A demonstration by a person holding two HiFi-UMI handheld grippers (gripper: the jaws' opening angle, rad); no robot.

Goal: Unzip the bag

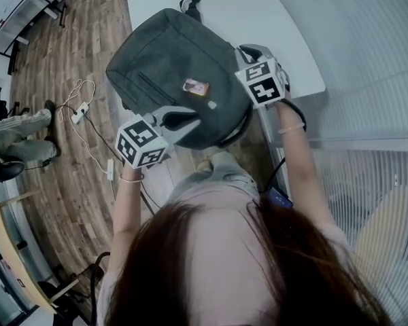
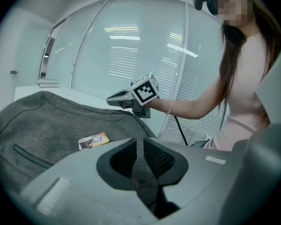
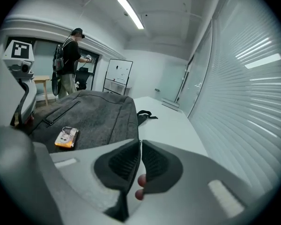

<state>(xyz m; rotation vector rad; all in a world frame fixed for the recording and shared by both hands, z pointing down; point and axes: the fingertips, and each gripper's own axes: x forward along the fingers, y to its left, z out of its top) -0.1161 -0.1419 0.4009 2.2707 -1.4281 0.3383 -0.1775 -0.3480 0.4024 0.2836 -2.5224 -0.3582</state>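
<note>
The grey bag [image 1: 170,66] lies flat on the white surface [image 1: 258,12], with its near edge overhanging the rim and its carry loop [image 1: 192,4] at 12 o'clock. A small orange card [image 1: 196,87] sits on its front panel. At the bag's 6 o'clock edge the left gripper [image 2: 139,146] has its fingers clenched on a fold of the grey fabric. At 3 o'clock the right gripper [image 3: 140,146] rests beside the bag's edge, its fingers pressed together with nothing visible between them. At 9 o'clock, a white cable [image 1: 81,107] trails over the wooden floor [image 1: 75,195].
</note>
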